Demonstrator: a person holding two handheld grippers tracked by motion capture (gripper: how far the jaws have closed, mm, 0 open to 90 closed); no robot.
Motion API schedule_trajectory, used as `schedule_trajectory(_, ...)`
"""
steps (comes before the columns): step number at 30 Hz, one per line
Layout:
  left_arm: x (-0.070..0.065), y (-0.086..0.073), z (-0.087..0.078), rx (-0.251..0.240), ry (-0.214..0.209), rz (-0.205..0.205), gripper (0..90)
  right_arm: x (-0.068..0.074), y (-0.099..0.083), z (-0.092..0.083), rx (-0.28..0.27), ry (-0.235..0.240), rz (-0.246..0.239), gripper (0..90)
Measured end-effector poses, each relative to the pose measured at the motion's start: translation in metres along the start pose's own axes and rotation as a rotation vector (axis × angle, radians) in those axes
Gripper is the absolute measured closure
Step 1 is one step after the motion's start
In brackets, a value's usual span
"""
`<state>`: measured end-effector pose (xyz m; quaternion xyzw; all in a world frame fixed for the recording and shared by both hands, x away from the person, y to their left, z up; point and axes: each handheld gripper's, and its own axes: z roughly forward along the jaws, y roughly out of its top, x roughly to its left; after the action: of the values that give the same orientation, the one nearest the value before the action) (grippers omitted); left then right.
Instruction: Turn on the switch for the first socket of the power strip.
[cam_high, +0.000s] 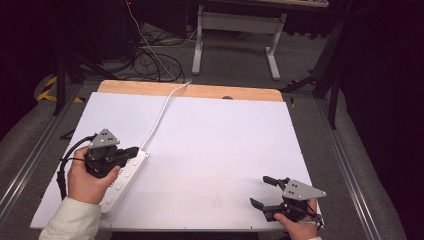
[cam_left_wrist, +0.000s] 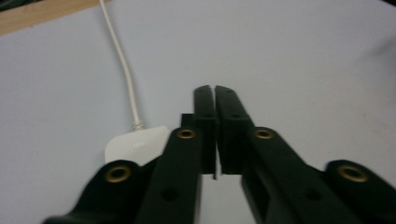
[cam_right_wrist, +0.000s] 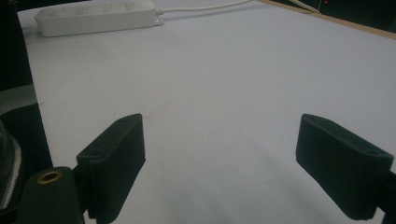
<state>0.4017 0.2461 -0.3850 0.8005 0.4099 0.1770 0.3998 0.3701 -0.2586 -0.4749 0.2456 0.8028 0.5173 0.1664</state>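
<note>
High view: two hand-held grippers work over one white table (cam_high: 210, 150), on which lies one white power strip (cam_high: 127, 175) with one white cord (cam_high: 160, 112) running off toward 12 o'clock, past the wooden strip (cam_high: 200, 91) at the far edge. The left gripper (cam_high: 134, 151), held in the left hand (cam_high: 87, 180) at about 9 o'clock, sits directly over the strip's far end, its jaws drawn together; whether they touch the strip cannot be told from here. The hand and gripper hide the middle of the strip. The right gripper (cam_high: 263, 191), at about 5 o'clock in the right hand (cam_high: 297, 227), has its jaws spread wide and holds nothing; the hand is cut off by the bottom edge.

Left gripper view: the two black jaws of the left gripper (cam_left_wrist: 214, 88) are pressed together, only a thin seam between them, nothing pinched. The strip's rounded end (cam_left_wrist: 135, 145) peeks out at 8 o'clock, partly covered by the gripper body, the cord (cam_left_wrist: 122, 60) leading away to 11 o'clock.

Right gripper view: the right gripper (cam_right_wrist: 219, 149) shows two jaws far apart over bare tabletop (cam_right_wrist: 224, 79). The power strip (cam_right_wrist: 95, 17) lies well off at 11 o'clock, its socket details too blurred to count.
</note>
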Motion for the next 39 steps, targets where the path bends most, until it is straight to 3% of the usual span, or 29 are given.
schedule_trajectory(3,-0.003,0.0,-0.006,-0.06,-0.008,0.02,80.8,0.0,0.0,0.0,0.0,0.0,-0.001,16.5)
schedule_trajectory(4,-0.004,-0.001,-0.007,-0.071,-0.008,0.013,76.8,0.0,0.0,0.0,-0.001,0.0,-0.001,16.5)
schedule_trajectory(5,-0.005,-0.001,-0.009,-0.076,0.0,0.006,63.9,0.0,0.0,-0.001,-0.002,0.0,0.001,16.5)
schedule_trajectory(6,-0.006,-0.002,-0.01,-0.095,0.007,0.023,63.9,0.0,0.0,-0.001,-0.002,0.0,0.001,16.5)
schedule_trajectory(7,-0.007,-0.003,-0.012,-0.121,0.004,0.031,56.9,0.0,0.0,-0.001,-0.002,0.0,-0.001,16.4)
schedule_trajectory(9,-0.009,-0.005,-0.016,-0.156,-0.013,0.035,52.4,0.0,0.0,-0.001,-0.002,0.001,0.0,16.4)
schedule_trajectory(12,-0.009,-0.01,-0.021,-0.187,-0.03,0.033,40.2,0.0,0.0,-0.001,-0.002,0.002,-0.001,16.3)
schedule_trajectory(17,-0.009,-0.021,-0.03,-0.235,-0.038,0.078,26.1,0.0,0.0,-0.001,-0.002,0.002,0.0,16.3)
schedule_trajectory(22,-0.004,-0.035,-0.036,-0.257,-0.079,0.08,21.0,0.0,0.0,-0.001,-0.003,0.002,-0.003,16.2)
schedule_trajectory(25,-0.001,-0.045,-0.039,-0.265,-0.092,0.109,16.6,0.0,0.0,-0.001,-0.003,0.002,-0.002,16.1)
schedule_trajectory(30,0.004,-0.063,-0.041,-0.303,-0.143,0.089,13.8,0.0,0.0,0.0,-0.002,0.001,-0.004,16.1)
schedule_trajectory(39,0.01,-0.088,-0.039,-0.277,-0.136,0.1,11.2,0.0,0.0,-0.001,-0.003,0.0,-0.004,15.8)
